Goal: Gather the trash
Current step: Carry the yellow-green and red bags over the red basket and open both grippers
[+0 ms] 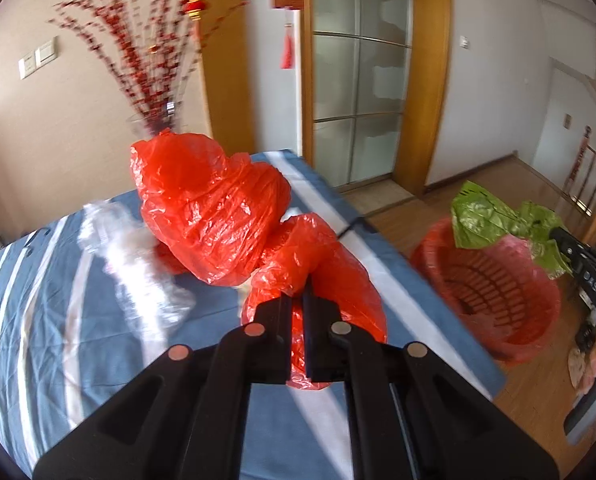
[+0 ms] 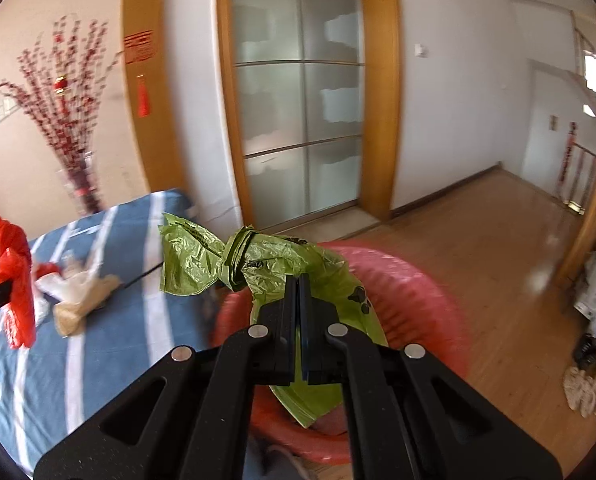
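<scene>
Left gripper (image 1: 298, 300) clamped on a crumpled red plastic bag (image 1: 318, 280) above the blue striped bedsheet (image 1: 38, 300). Right gripper (image 2: 298, 284) clamped on a knotted green plastic bag (image 2: 266, 268) over the red plastic basket (image 2: 418, 300), right of the bed.

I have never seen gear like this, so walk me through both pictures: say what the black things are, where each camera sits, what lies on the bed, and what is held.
No robot: a person holds a black two-finger gripper in each hand, and each has a fisheye camera looking along its fingers. The left camera shows the left gripper shut on a red plastic bag over the blue striped bed cover, where another red bag and clear plastic lie. The right camera shows the right gripper shut on a knotted green bag above a red lined basket standing on the wooden floor.
</scene>
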Tool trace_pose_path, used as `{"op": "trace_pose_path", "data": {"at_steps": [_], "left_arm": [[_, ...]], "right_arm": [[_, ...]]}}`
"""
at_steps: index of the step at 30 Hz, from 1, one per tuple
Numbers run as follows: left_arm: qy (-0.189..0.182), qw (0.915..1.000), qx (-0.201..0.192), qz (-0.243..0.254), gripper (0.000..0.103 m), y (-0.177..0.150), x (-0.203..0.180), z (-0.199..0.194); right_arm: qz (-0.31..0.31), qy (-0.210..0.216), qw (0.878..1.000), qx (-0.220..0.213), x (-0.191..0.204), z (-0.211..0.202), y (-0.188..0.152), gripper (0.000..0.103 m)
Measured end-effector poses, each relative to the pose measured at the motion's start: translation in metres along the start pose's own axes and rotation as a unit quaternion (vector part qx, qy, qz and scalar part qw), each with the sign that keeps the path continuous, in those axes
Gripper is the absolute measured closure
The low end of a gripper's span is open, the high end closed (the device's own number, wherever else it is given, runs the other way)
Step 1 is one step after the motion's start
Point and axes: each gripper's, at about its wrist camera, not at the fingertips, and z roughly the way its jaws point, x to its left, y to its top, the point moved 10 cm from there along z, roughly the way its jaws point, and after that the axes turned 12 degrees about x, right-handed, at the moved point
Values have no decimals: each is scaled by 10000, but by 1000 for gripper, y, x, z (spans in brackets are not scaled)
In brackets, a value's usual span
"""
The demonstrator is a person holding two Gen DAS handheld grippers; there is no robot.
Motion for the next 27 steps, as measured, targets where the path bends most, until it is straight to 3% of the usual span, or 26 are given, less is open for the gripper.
{"op": "trace_pose_path", "data": {"at_steps": [8, 20, 27], "left_arm": [[-341, 9987, -45, 384, 97, 10, -61, 6], [-843, 9926, 52, 870, 97, 14, -143, 23], [-1128, 9873, 128, 1107, 97, 13, -178, 33]], "right_arm": [[410, -589, 9973, -126, -46, -1, 1, 101], [865, -733, 9935, -88, -89, 10, 0, 101], [1153, -557, 9918, -21, -107, 17, -1, 101]]}}
